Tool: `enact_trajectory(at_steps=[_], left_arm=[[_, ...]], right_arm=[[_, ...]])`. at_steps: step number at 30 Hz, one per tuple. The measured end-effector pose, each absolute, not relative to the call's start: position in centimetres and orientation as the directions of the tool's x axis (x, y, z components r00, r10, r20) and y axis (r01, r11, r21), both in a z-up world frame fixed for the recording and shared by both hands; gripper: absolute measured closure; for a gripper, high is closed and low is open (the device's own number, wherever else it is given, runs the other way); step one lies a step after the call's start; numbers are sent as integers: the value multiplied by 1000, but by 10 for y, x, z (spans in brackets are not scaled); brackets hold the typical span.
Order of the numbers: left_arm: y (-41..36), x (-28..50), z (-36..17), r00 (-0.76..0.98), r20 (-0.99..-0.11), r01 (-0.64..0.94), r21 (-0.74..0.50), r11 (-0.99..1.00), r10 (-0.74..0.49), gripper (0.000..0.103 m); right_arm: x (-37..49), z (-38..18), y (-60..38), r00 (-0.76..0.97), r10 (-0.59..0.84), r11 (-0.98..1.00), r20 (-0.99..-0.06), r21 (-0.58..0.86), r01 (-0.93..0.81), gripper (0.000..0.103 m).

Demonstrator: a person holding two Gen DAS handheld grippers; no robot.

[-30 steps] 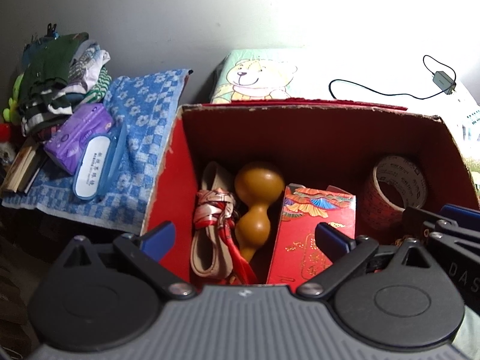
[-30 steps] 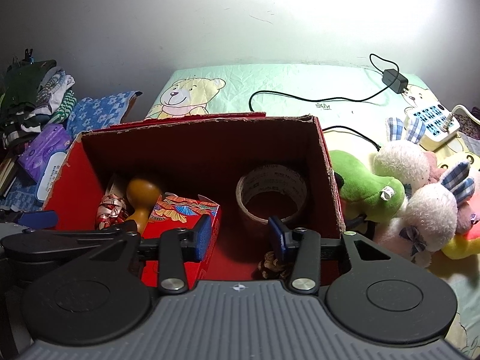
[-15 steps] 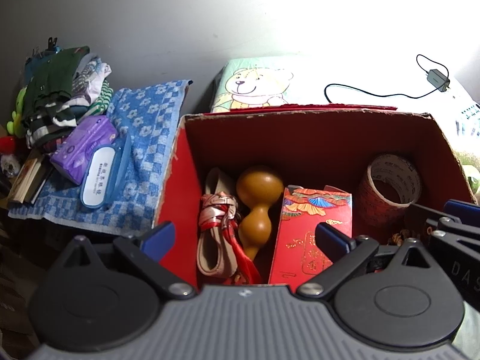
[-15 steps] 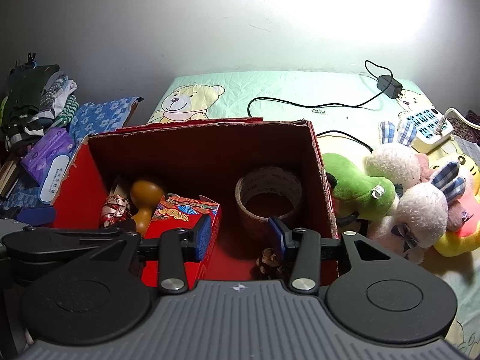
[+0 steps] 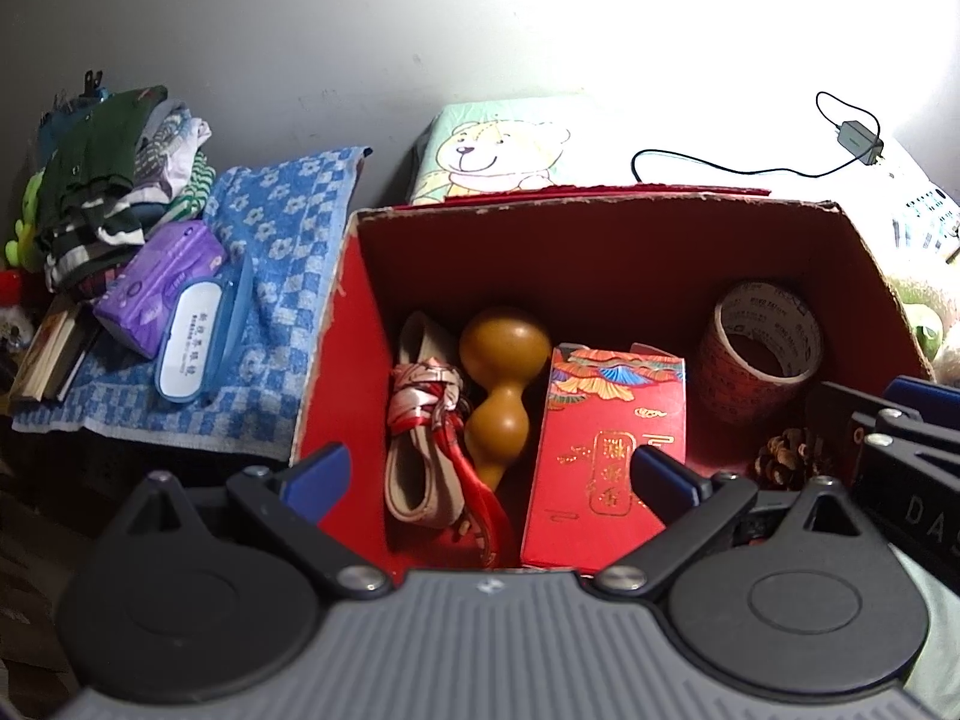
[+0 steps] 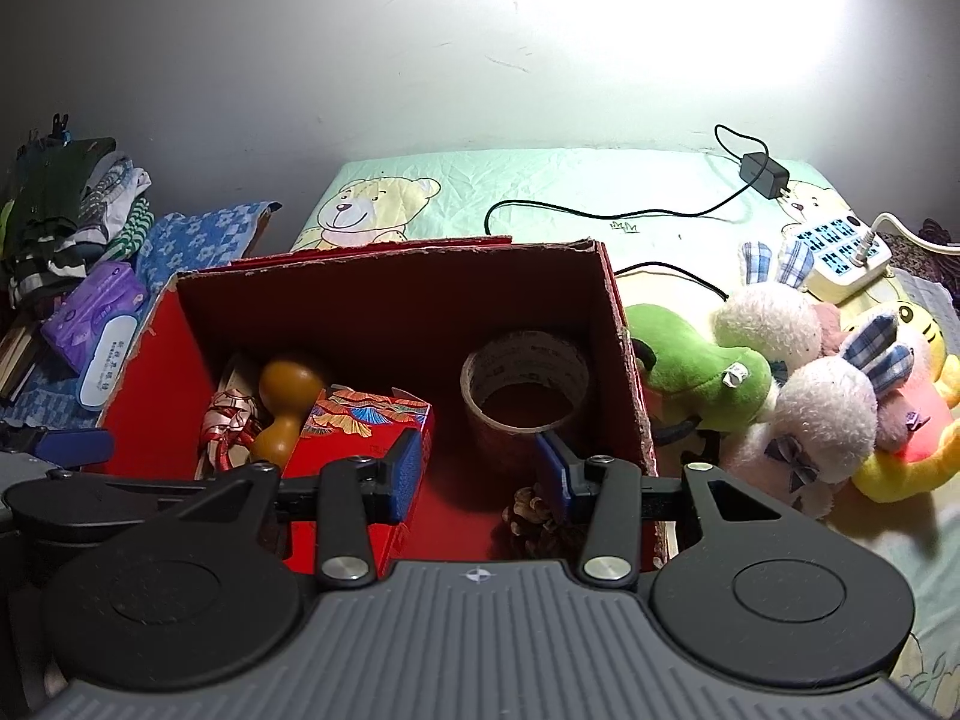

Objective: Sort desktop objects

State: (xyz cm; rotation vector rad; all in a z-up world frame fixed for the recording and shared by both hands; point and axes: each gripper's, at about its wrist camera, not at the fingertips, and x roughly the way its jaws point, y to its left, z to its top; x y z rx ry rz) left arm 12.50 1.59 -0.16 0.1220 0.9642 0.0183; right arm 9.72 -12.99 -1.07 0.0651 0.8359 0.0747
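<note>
- Your left gripper (image 5: pixel 486 474) was spread wide and held nothing; its blue fingers (image 5: pixel 315 471) straddled the near left corner of the red box (image 5: pixel 336 372), one outside the wall, one over the red packet (image 5: pixel 606 450).
- Your right gripper (image 6: pixel 477 474) was parted to a moderate gap, also empty, hanging just above the pine cone (image 6: pixel 534 519) at 6 o'clock on the box floor.
- If the cone was your next pick, I judged you needed to lower straight down and close gently: its scales looked brittle and uneven, so a hard squeeze could have crushed it or popped it sideways.
- The right finger sat close to the box's right wall, so you would have done well to shift slightly towards 9 o'clock before descending, to avoid catching the cardboard rim.
- Further in, the tape roll (image 6: pixel 525 384) stood at 12 o'clock from the cone, leaning near the right wall; you should have kept clear of it, since a nudge might have rolled it.
- In the left half lay the packet, then the gourd (image 5: pixel 504 384) and the ribbon bundle (image 5: pixel 429 420), side by side and touching; lifting any one risked dragging its neighbour.
- Beyond the box at 2 o'clock, the plush toys (image 6: pixel 780 384) crowded the bed, and at 10 o'clock the blue cloth (image 5: pixel 276 276) carried a glasses case (image 5: pixel 192 336) and a purple tissue pack (image 5: pixel 162 288).
</note>
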Motion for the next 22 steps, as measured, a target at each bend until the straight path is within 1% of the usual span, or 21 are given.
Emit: enact_trajectory(at_steps=[9,14,22], left_arm=[[17,127,5,604,-795,47,109,993,58,3],[16,129,2,596,-802,51,88,995,40,3],[16,133,2,611,-788,30,117,993,74,5]], right_arm=[[94,-6,-131,689,82,996,-720,83,-32,57],[93,-8,-133,694,78,996,-716,92,-17,57],[96,-8,-131,705,73,996,-705,93,-11,57]])
